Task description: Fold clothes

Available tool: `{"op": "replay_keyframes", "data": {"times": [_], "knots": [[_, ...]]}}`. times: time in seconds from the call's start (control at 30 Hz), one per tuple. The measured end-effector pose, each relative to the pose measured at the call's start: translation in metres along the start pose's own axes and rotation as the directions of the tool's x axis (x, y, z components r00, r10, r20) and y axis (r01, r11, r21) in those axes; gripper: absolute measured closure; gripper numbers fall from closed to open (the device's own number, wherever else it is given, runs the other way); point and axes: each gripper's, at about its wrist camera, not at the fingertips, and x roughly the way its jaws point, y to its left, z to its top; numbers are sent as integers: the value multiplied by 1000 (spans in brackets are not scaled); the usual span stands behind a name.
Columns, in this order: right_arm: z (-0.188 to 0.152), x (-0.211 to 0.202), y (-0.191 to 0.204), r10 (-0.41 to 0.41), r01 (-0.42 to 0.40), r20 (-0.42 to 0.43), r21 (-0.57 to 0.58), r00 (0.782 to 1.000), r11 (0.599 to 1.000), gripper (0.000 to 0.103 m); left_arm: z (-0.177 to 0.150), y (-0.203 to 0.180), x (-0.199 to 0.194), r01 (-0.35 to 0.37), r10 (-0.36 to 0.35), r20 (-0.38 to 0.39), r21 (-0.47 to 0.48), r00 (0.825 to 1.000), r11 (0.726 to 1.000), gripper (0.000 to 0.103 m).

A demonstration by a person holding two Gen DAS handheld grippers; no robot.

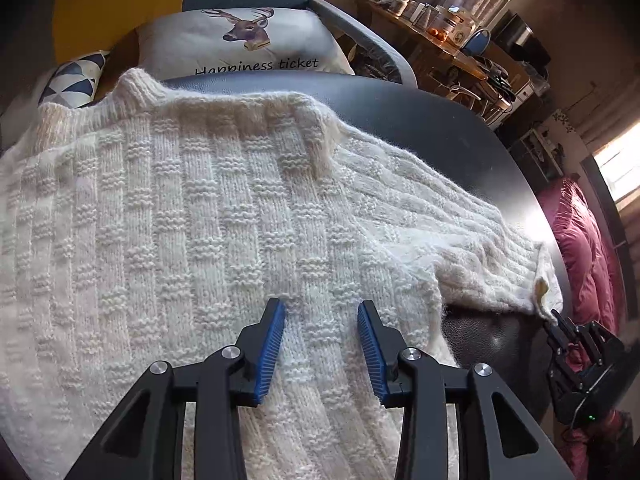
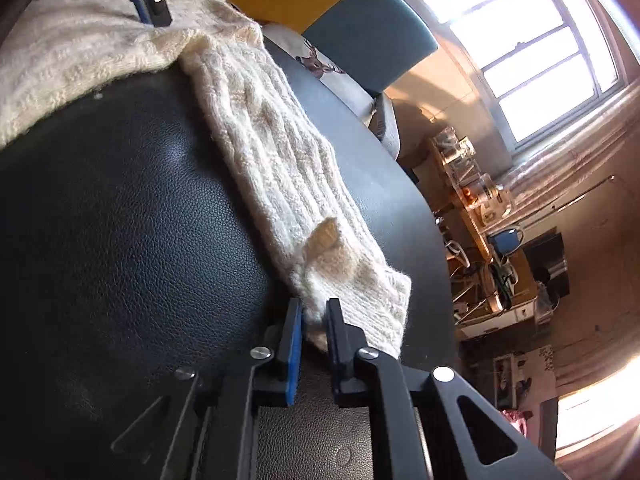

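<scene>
Sweater [image 1: 192, 208]: cream knit, spread flat over black leather-look table [image 2: 120, 220]; collar toward far edge, one sleeve [image 2: 280, 168] stretched out to the right.
Left gripper [image 1: 322, 308]: over sweater body, blue pads apart, jaws released, nothing between them; tips at or just above the knit, contact unclear.
Right gripper [image 2: 314, 308]: at sleeve cuff [image 2: 360, 292], jaws clenched on cuff edge, knit bunched between pads.
Cuff: lies near table's right edge.
Background: deer-print cushion [image 1: 244, 44] on chair behind table; cluttered shelf; window [image 2: 520, 52].
</scene>
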Motion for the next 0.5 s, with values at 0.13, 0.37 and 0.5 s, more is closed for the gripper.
{"op": "replay_keyframes", "data": {"times": [0.13, 0.37, 0.5], "knots": [[-1, 2, -41, 163, -151, -22, 268, 986, 952, 96, -2, -6, 4, -24, 23, 11, 21, 1000, 999, 59], [-53, -12, -166, 272, -270, 138, 798, 952, 539, 96, -3, -11, 8, -33, 33, 14, 26, 999, 999, 51], [-114, -1, -208, 252, -226, 156, 933, 955, 280, 96, -3, -9, 7, -27, 27, 14, 12, 1000, 1000, 50]]}}
